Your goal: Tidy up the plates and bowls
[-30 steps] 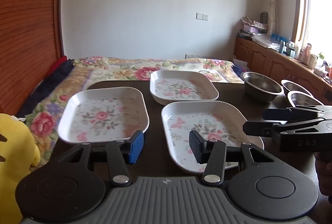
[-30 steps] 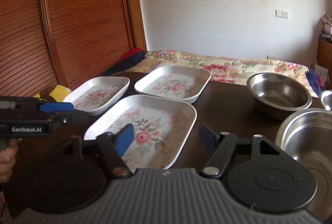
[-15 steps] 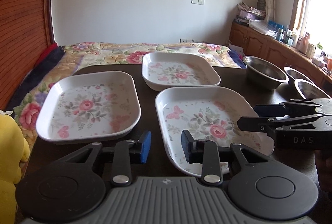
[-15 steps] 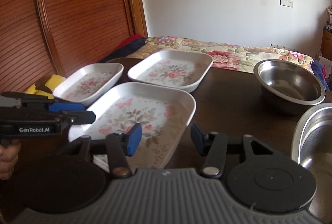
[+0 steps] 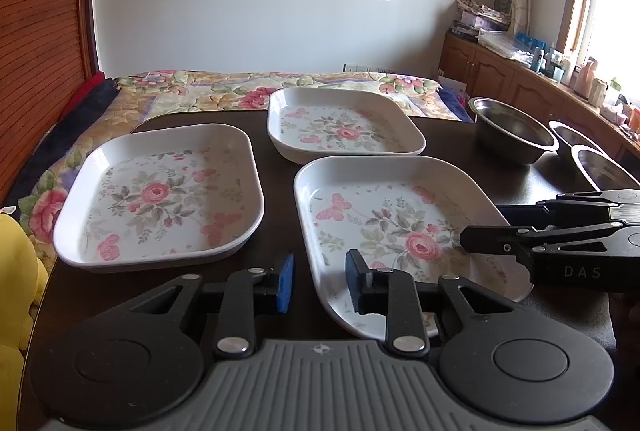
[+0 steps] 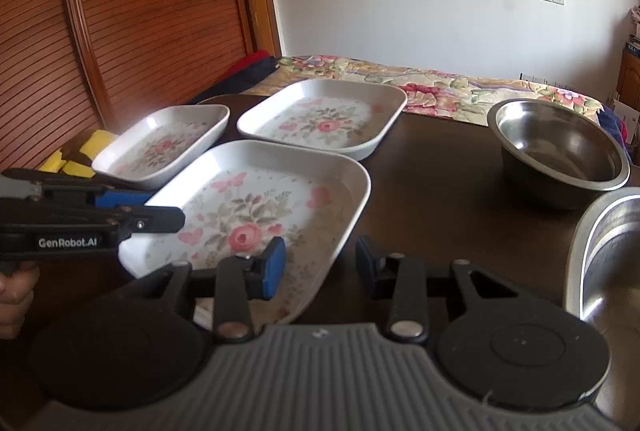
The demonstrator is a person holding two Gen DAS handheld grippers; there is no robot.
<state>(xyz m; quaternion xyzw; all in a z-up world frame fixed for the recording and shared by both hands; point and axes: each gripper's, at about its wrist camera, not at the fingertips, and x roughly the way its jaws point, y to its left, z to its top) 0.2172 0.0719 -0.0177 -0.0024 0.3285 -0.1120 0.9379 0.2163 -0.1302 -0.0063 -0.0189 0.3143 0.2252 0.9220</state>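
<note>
Both grippers, left (image 5: pixel 319 281) and right (image 6: pixel 320 263), part-open and seemingly empty, straddling opposite rims of nearest floral plate (image 5: pixel 400 227), apparently for two-sided lift.

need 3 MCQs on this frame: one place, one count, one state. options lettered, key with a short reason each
1. Where do the steel bowls stand, seen from the plates?
A. right of them
B. left of them
C. stacked on them

2. How many flowered plates are on the table?
A. two
B. three
C. five

3. What state are the left tongs in?
A. shut on a plate
C. shut on a bowl
B. open, holding nothing

Key: 1 A, the bowls sit at the right side of the table. 2 B, near plate, left plate and far plate. 3 B, there is a gap between the pads, nothing clamped.
</note>
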